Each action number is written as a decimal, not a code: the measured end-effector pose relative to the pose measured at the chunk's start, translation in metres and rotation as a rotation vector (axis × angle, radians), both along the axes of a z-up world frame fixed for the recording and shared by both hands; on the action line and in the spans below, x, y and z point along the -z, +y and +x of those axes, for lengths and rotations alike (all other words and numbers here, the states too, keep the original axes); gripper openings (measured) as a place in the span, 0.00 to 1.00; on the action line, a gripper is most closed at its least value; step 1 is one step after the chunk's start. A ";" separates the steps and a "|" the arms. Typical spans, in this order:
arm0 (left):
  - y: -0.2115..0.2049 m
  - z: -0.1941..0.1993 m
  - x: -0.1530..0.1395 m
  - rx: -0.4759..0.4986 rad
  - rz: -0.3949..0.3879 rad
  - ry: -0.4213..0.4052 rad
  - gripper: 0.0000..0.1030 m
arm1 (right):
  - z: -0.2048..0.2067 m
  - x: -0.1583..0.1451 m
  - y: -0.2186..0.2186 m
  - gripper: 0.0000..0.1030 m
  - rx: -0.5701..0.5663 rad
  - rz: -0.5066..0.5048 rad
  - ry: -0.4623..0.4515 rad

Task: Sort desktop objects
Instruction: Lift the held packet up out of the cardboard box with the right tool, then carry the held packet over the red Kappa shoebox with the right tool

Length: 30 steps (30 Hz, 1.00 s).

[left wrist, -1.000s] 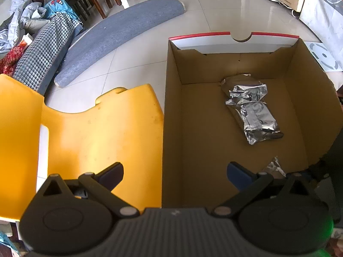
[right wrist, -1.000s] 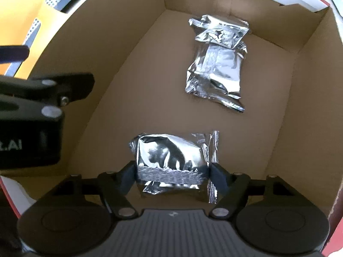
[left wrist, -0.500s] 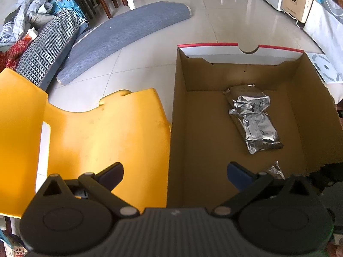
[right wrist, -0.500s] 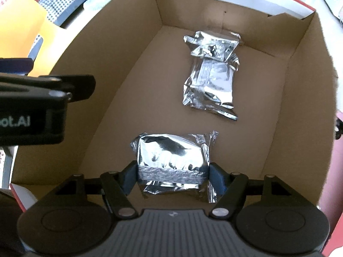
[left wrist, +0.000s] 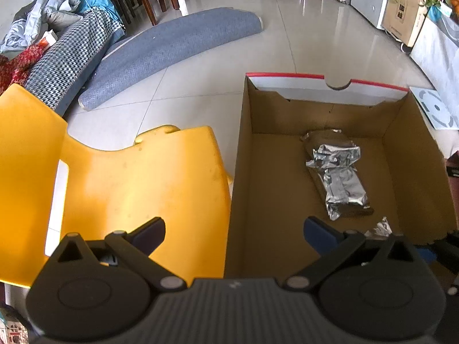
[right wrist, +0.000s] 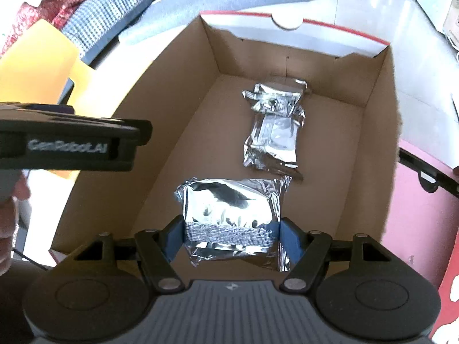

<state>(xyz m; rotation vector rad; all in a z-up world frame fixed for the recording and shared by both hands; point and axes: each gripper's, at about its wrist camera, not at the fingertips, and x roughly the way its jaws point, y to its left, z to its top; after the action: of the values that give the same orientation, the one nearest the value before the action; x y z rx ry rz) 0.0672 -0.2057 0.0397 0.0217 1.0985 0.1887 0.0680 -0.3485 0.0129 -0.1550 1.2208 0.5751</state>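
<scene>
While the right claw point(right wrist: 231, 230) clenches a foil packet point(right wrist: 229, 200) over the cardboard box point(right wrist: 172, 143), the left claw point(left wrist: 233, 229) gapes above tiled floor point(left wrist: 200, 66).

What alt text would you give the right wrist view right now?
The right gripper is clamped on a silver foil packet, held over the near end of an open cardboard box. Two more foil packets lie farther in on the box floor, and the left gripper juts in from the left.
</scene>
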 end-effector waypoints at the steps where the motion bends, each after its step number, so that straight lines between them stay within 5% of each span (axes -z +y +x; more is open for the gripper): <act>1: 0.000 0.000 -0.002 -0.004 -0.006 -0.005 1.00 | 0.003 0.003 -0.006 0.67 0.001 0.008 -0.004; 30: -0.017 0.009 -0.014 -0.043 -0.064 -0.057 1.00 | -0.015 -0.050 -0.052 0.67 0.056 0.164 -0.116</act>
<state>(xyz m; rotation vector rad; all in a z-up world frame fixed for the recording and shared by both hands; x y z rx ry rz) 0.0760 -0.2224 0.0535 -0.0641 1.0480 0.1913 0.0533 -0.4008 0.0628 -0.0156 1.0575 0.6060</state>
